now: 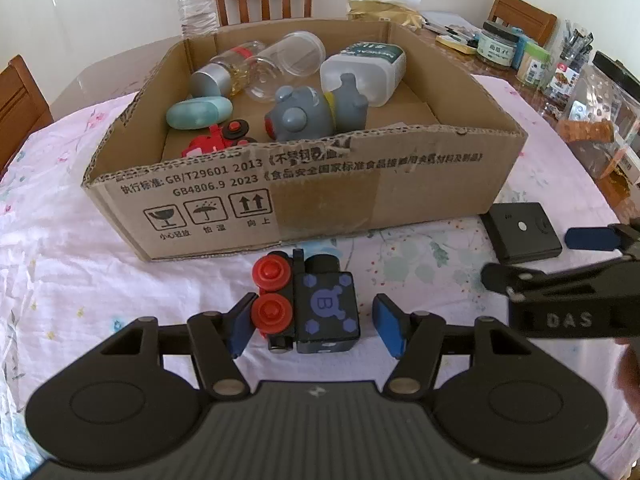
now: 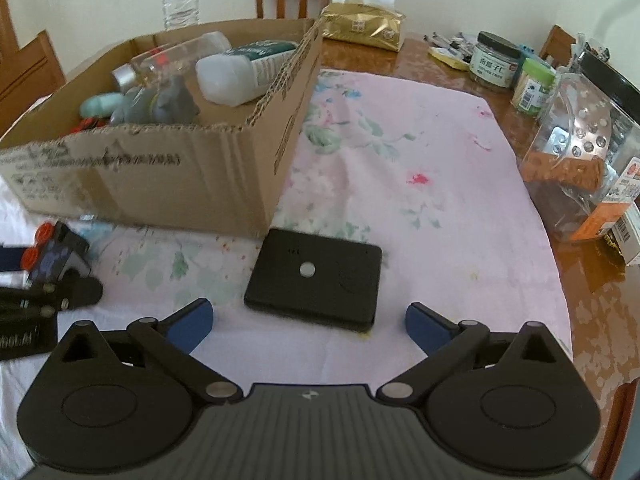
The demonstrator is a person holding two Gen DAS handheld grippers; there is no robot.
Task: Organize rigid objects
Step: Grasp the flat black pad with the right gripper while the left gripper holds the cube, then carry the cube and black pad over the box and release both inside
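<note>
A cardboard box [image 1: 304,184] on the table's middle is already holding about 7 items. 2 are waiting outside: a toy train [image 1: 308,304] between the left gripper [image 1: 316,326]'s loosely parted pads, and a black case [image 2: 316,280] before the right gripper [image 2: 310,326]'s wide-spread pads. The box's near wall is hiding a red toy [image 1: 218,140].

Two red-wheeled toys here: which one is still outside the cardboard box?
The black block toy with the purple B, on the cloth between the left gripper's fingers; the red one lies inside the box.
</note>
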